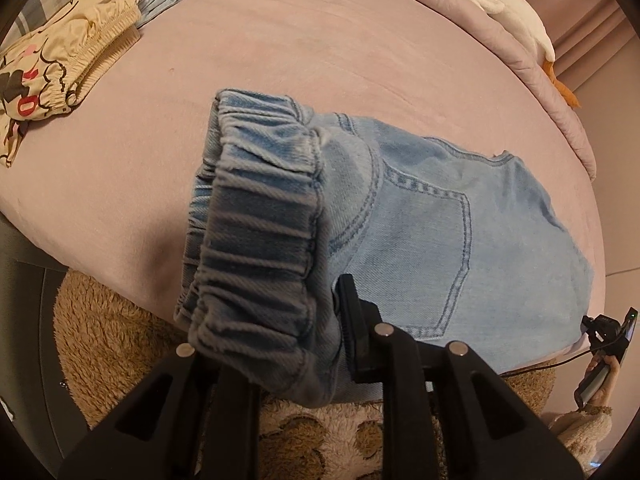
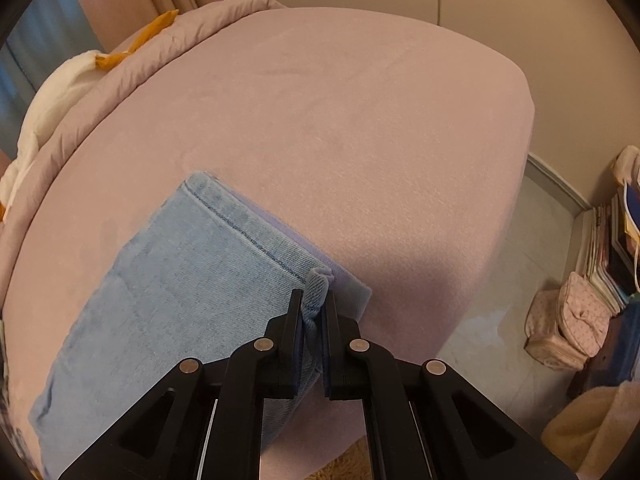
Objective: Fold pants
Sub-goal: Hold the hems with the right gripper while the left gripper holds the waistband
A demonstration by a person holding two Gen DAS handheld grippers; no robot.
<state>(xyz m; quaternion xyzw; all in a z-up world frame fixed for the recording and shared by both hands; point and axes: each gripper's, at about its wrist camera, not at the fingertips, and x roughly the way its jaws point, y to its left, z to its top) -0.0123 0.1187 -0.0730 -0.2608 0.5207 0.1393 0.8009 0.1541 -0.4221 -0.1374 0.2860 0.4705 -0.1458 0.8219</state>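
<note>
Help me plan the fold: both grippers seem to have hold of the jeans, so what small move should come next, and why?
Probably lift both ends together and carry the hem toward the waistband. The right gripper is pinched on the hem corner of the jeans, the left gripper holds the elastic waistband, and the denim lies flat on the bed.

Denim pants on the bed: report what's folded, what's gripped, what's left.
Done: the denim pants lie on the pink bed, apparently folded lengthwise.
In hand: the left gripper clamps the elastic waistband, lifted; the right gripper pinches the hem corner.
Left: bringing one end over the other, then flattening.
</note>
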